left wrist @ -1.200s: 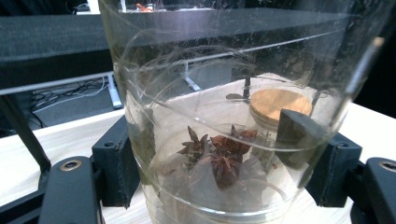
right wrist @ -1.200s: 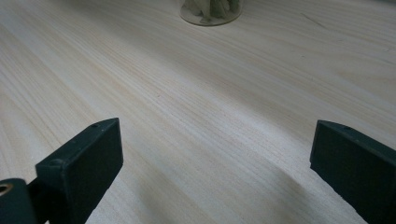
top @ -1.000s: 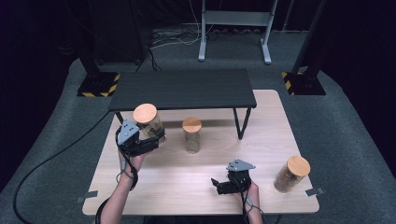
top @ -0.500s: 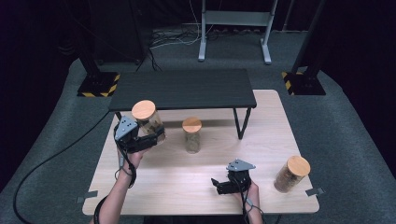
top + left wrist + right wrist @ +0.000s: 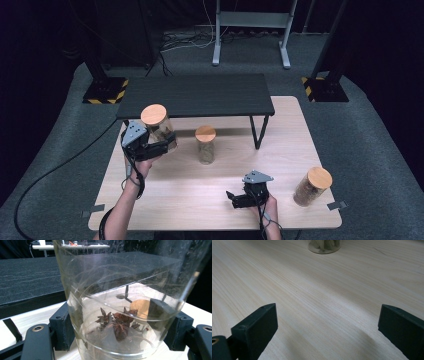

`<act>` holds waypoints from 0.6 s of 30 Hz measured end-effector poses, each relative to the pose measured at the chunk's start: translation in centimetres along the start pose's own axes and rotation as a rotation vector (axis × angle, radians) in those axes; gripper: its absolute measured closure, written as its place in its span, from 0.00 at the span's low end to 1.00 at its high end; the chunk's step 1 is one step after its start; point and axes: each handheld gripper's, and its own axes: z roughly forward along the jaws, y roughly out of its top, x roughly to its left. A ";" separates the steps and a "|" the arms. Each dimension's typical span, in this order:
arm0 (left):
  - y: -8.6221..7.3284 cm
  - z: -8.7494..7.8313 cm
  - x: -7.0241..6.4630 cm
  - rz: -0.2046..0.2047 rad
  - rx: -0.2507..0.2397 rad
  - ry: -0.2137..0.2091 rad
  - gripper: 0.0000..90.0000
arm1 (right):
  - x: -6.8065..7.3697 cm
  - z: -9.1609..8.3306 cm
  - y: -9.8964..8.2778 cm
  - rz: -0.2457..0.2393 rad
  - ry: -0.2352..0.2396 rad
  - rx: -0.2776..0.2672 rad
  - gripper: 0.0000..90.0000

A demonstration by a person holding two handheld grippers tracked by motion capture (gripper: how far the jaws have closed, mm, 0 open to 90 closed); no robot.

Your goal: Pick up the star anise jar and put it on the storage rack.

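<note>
At the black shelf's (image 5: 195,95) front left corner, high view: star-anise jar (image 5: 159,126) is clamped by left gripper (image 5: 159,146); right gripper (image 5: 237,199) lies well before the shelf | left gripper view: jar (image 5: 120,302) pinched between both jaws | right gripper view: jaws held apart over bare table (image 5: 317,295).
</note>
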 end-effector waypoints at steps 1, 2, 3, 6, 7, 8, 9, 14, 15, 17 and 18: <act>0.1 0.0 0.0 0.000 -0.001 -0.002 0.28 | 0.0 0.0 0.0 0.000 0.002 0.002 0.02; 0.2 0.0 -0.1 0.006 -0.001 -0.005 0.28 | 0.0 0.0 0.0 0.000 0.002 0.001 0.02; 0.2 0.0 -0.1 0.006 -0.001 -0.005 0.28 | 0.0 0.0 0.0 0.000 0.002 0.001 0.02; 0.5 0.1 -0.1 0.014 0.006 -0.011 0.28 | 0.0 0.0 0.0 0.002 0.000 -0.002 0.02; 0.5 0.1 -0.1 0.014 0.006 -0.011 0.28 | 0.0 0.0 0.0 0.002 0.000 -0.003 0.02; 0.7 0.1 -0.2 0.018 0.008 -0.015 0.28 | 0.0 0.0 0.0 0.002 0.000 -0.003 0.02; 0.7 0.1 -0.2 0.019 0.008 -0.017 0.28 | 0.0 0.0 0.0 0.002 -0.001 -0.004 0.02; 1.3 0.0 -0.4 0.028 0.005 -0.022 0.28 | 0.0 0.0 0.0 0.000 0.003 0.003 0.02; 1.3 0.0 -0.4 0.028 0.005 -0.022 0.28 | 0.0 0.0 0.0 0.000 0.003 0.003 0.02; 1.5 0.0 -0.4 0.032 0.003 -0.021 0.28 | 0.0 0.0 0.0 0.000 0.004 0.000 0.02; 1.5 0.0 -0.4 0.032 0.004 -0.022 0.28 | 0.0 0.0 0.0 0.001 0.000 -0.004 0.02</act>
